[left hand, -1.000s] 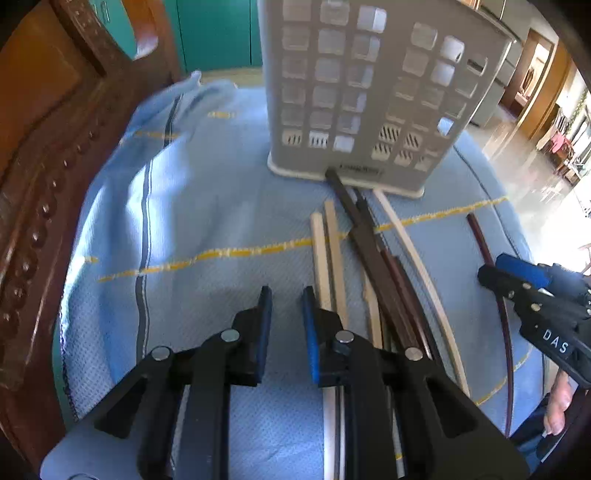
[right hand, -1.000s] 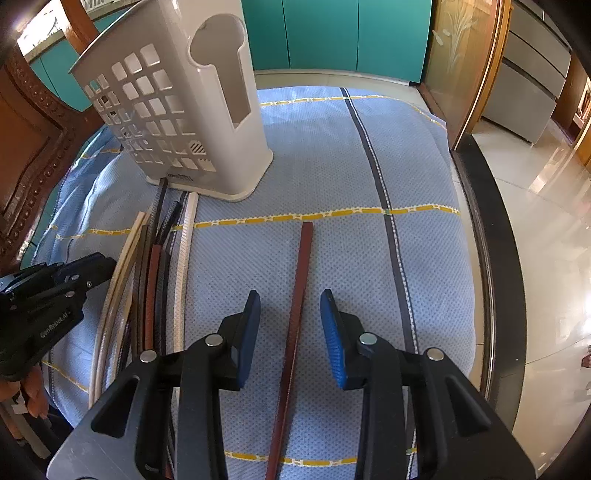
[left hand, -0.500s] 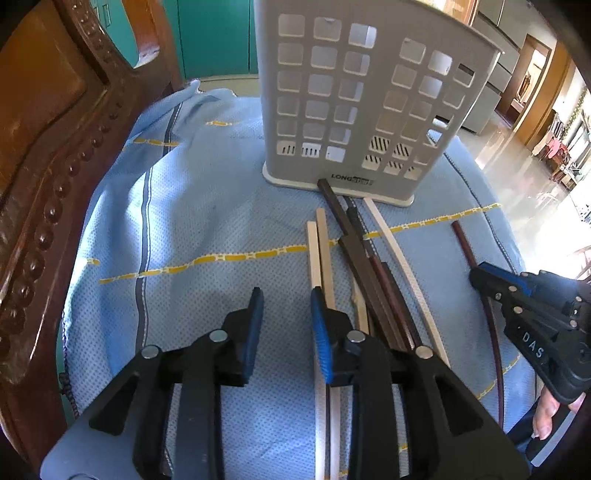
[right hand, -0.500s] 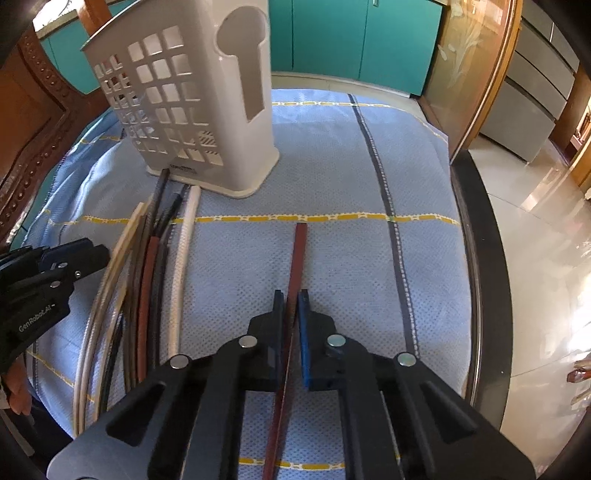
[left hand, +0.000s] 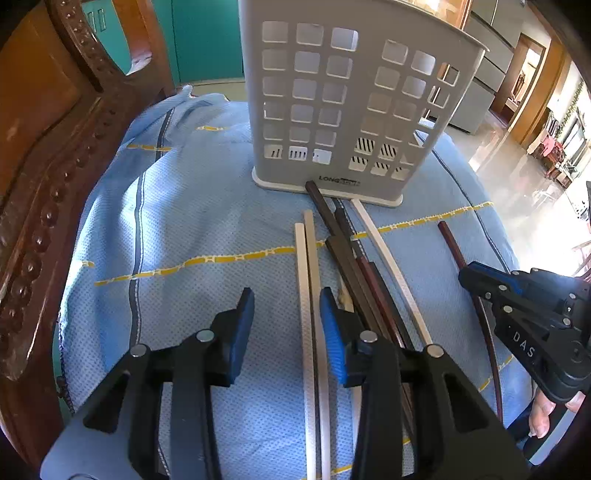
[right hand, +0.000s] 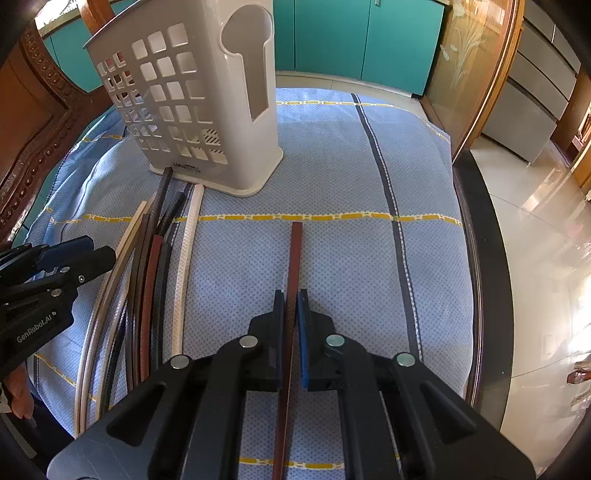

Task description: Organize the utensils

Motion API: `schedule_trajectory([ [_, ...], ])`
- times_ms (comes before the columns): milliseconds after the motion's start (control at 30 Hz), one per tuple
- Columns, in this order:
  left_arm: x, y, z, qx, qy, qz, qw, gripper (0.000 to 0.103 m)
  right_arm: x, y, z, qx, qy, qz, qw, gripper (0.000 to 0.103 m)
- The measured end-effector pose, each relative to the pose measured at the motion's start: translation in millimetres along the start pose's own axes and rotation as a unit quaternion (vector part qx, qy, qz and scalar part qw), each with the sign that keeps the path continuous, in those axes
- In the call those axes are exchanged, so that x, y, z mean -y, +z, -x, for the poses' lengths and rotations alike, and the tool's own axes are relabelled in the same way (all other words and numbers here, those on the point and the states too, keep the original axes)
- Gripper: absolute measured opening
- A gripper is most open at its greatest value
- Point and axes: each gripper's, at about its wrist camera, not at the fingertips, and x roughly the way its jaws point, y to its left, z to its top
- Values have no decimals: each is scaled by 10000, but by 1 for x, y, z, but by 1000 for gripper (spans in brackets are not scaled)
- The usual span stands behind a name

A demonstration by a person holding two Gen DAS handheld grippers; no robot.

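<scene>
Right claw: my right gripper [right hand: 291, 306] is clamped on the reddish-brown chopstick [right hand: 294, 258] — a second ago its jaws stood apart.
Left claw: my left gripper [left hand: 286, 321] is opening; two pale chopsticks [left hand: 308, 280] lie between its pads, untouched.
Views: only the right wrist shows the keyhole slot in the holder [right hand: 207, 110].
Holder: perforated grey plastic, ahead of both claws on dotted blue cloth [right hand: 332, 166].

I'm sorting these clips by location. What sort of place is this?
Probably a home dining or kitchen area: teal cabinet doors, a carved dark wooden chair, and a table under a blue woven cloth with a perforated grey plastic utensil holder.
</scene>
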Motion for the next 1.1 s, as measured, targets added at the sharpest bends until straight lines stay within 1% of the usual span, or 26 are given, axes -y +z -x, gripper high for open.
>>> schedule_trajectory([
  [233,-1,0,-9,-117,24,43,9999,39,2,2,-1,-8,14,-64,10000,8],
  [467,-3,3,-14,-61,-83,47,9999,39,7,5,0,-2,73,-146,9999,9],
  [533,-2,3,-17,-89,-48,-9,9999,39,7,5,0,4,70,-138,9999,9],
  [600,1,4,-20,-93,19,-84,9999,44,7,5,1,6,66,-134,9999,9],
  [667,3,3,-23,-77,75,-80,9999,47,7,5,0,-2,74,-149,9999,10],
  [733,2,4,-25,-87,77,-52,9999,48,7,5,0,1,68,-161,9998,11],
  [767,1,3,-25,-82,100,-32,9999,46,8,5,0,1,60,-167,9998,13],
  [800,-1,3,-25,-74,93,-15,9999,34,8,5,0,-1,56,-172,9998,14],
  [867,3,2,-23,-60,4,-149,9999,18,8,6,-1,-8,56,-177,9998,15],
  [900,8,1,-23,-28,54,-277,9996,15,8,6,-1,-9,60,-177,9998,15],
  [967,5,1,-19,-7,33,-298,9995,13,8,6,-1,-8,68,-164,9998,15],
  [1067,0,2,-19,-17,-76,-56,10000,12,6,5,-2,-14,60,-144,9999,16],
  [1100,-3,1,-18,-15,-130,23,9999,9,6,5,-2,-21,54,-139,9999,16],
])
